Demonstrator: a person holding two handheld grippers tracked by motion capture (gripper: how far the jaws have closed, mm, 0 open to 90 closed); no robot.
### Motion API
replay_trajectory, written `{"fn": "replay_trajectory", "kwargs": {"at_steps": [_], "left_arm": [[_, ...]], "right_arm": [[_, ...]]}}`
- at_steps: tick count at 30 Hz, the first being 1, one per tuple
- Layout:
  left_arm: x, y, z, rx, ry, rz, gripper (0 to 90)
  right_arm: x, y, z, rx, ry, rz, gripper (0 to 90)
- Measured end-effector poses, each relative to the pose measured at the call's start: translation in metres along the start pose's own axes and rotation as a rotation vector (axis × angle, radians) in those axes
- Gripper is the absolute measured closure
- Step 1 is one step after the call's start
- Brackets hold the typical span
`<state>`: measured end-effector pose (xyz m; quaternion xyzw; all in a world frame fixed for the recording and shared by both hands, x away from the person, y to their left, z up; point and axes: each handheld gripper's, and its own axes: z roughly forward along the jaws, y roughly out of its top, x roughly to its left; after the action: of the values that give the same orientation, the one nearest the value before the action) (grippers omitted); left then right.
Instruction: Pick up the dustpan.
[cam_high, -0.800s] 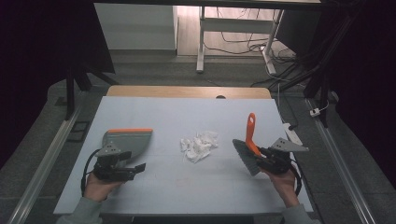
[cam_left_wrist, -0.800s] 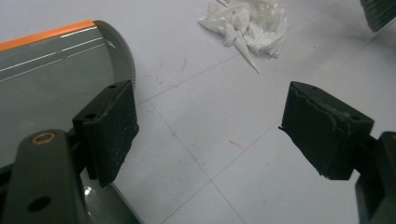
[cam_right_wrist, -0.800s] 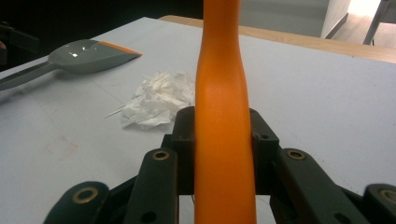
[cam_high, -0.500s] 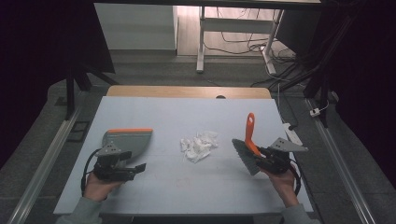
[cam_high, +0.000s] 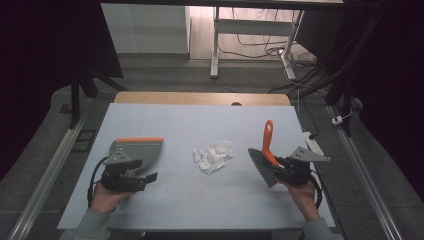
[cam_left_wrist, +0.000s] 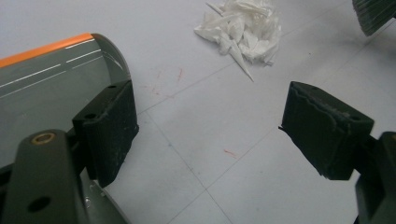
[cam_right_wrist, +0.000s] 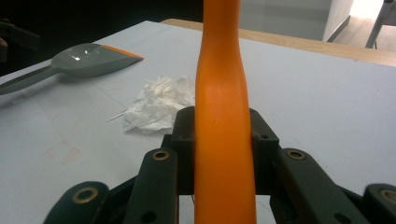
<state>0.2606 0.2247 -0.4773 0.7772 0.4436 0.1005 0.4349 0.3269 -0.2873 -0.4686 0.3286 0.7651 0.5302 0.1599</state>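
No writing is legible on anything. The right gripper (cam_high: 280, 167) is clamped on the brush (cam_high: 265, 159) by its orange handle, right of the crumpled white paper (cam_high: 213, 155) at mid-worktop (cam_high: 200, 210). The left gripper (cam_high: 142, 177) is spread open beside the grey dustpan (cam_high: 137, 149).

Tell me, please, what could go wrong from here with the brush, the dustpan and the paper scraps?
1. The left gripper is open beside the dustpan, not holding it, so sweeping might push the pan away.
2. The paper scraps look light and loosely piled; a hard stroke may scatter them.
3. The right gripper is shut on the brush by its smooth orange handle, which could twist in the jaws.
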Motion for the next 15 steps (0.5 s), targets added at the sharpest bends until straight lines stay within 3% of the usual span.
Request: {"fn": "replay_trajectory", "kwargs": {"at_steps": [11,15], "left_arm": [[-0.009,0.010,-0.010,-0.007,0.006,0.014,18.3],[-0.009,0.015,-0.012,0.006,0.010,-0.028,18.3]], "right_arm": [[0.001,-0.003,-0.002,0.012,-0.023,-0.001,70.3],[0.000,-0.003,-0.002,0.011,-0.023,0.002,70.3]]}}
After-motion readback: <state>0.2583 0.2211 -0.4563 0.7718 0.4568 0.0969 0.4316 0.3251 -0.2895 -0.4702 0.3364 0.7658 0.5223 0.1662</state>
